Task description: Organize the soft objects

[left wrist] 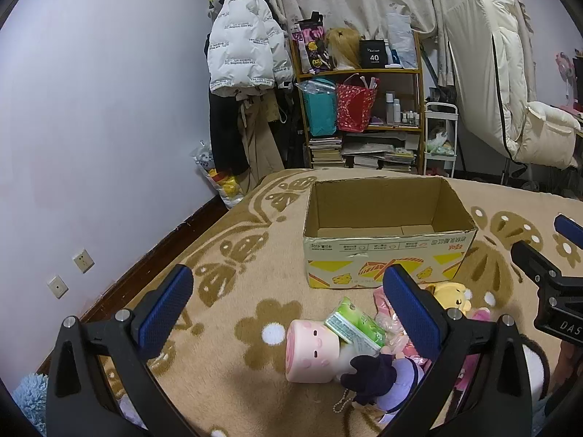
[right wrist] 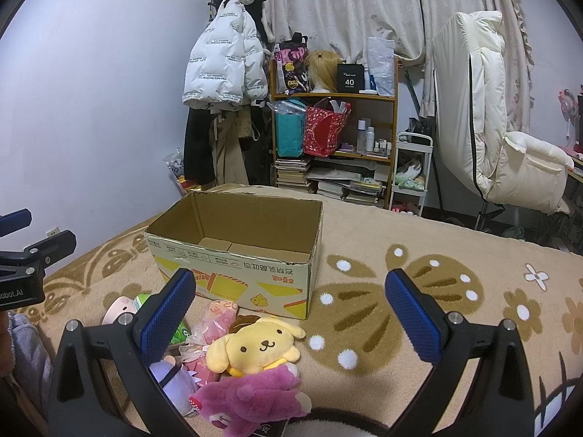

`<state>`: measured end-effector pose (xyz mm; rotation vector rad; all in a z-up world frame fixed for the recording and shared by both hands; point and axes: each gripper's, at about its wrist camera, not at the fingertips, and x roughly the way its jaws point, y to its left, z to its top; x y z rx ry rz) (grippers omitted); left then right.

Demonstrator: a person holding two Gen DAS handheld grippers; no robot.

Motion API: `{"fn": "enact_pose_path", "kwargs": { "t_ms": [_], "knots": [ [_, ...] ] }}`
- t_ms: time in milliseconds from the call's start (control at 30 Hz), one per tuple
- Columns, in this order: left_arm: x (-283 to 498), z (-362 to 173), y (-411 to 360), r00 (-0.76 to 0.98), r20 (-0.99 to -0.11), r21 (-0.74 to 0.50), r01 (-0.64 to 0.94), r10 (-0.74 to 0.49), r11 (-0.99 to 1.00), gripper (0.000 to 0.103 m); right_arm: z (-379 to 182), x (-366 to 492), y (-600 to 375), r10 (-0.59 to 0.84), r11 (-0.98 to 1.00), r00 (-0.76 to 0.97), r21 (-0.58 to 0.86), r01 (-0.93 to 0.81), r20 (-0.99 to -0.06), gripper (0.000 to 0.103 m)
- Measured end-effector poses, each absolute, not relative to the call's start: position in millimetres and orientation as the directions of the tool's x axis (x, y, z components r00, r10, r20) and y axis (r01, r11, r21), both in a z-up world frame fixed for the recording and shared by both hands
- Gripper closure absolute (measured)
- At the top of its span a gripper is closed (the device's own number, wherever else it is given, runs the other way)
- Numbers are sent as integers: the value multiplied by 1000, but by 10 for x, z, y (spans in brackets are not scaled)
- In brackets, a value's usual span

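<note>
- Left claw (left wrist: 288,298) is spread wide, holding nothing, hovering above the pink cylinder plush (left wrist: 312,351) and green tissue pack (left wrist: 355,324)
- Right claw (right wrist: 289,300) is also spread and empty, above the yellow dog plush (right wrist: 257,344) and magenta plush (right wrist: 251,397)
- The toys lie heaped on the bed blanket (right wrist: 419,327), just near of the open, empty cardboard box (right wrist: 237,251)

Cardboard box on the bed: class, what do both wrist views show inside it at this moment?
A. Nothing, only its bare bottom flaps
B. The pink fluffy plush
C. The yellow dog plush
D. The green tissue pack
A. The cardboard box shows only bare bottom flaps, while the yellow dog plush, pink fluffy plush and green tissue pack all lie on the blanket in front of it.
</note>
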<state>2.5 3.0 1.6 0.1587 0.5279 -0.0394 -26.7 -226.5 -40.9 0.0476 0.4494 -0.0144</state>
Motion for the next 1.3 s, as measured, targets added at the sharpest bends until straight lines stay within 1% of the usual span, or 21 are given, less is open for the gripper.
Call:
{"fn": "enact_pose_path", "kwargs": {
  "t_ms": [533,800,1133,1300],
  "knots": [
    [27,8,49,865,-501,149,69,15,986,0,-415,-262,-2254,-5,999,903,47,28,-430,0],
    [75,-72,57,849,-527,171,66,34,983,0,-404,-298,-2297,2,998,896,63,29,-445,0],
    [265,-160,23,809,-588,162,100,15,982,0,-482,-121,-2326,9,994,851,101,51,-525,0],
    [421,-181,-7,809,-585,218,83,62,972,0,-562,-53,-2364,52,986,828,158,44,-559,0]
  ]
}}
